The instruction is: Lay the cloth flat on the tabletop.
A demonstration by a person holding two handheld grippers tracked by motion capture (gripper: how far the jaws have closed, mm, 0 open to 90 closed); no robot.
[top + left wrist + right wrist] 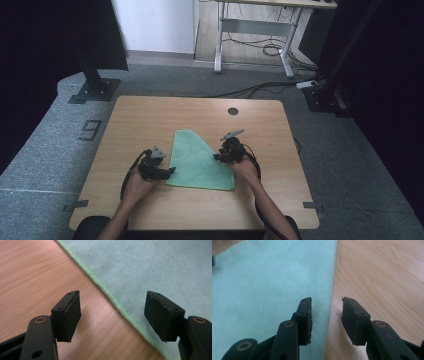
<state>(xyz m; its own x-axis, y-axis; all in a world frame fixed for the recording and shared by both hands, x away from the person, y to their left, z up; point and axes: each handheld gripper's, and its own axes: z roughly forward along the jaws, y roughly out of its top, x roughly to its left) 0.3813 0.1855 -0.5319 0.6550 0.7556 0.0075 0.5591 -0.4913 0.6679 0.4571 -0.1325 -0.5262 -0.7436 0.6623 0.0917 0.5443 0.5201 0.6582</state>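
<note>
On the wooden worktop (pixel 150 115) a pale green cloth (pixel 197 162) lies flat, a little nearer the front edge than the back and roughly midway between the left and right edges. It is folded into a shape with a slanted left side, a straight right side and a wide base that runs along the front.

The left gripper (pixel 167 172), held in the person's left hand (pixel 137 182), sits low at the cloth's front left corner. In the left gripper view its jaws stand wide apart with nothing pressed between them: the left jaw is over bare wood, the right jaw over the cloth (pixel 155 270), and the cloth's bright green hem runs diagonally through the gap.

The right gripper (pixel 218 156), held in the person's right hand (pixel 245 167), is at the cloth's right side, just above its front right corner. In the right gripper view its jaws are parted more narrowly and hold nothing: the left jaw is over the cloth (pixel 269 287), the right jaw over the wood, and the cloth's straight side passes between them.

A round dark hole (pixel 233 111) marks the worktop near its back edge, well apart from the cloth.
</note>
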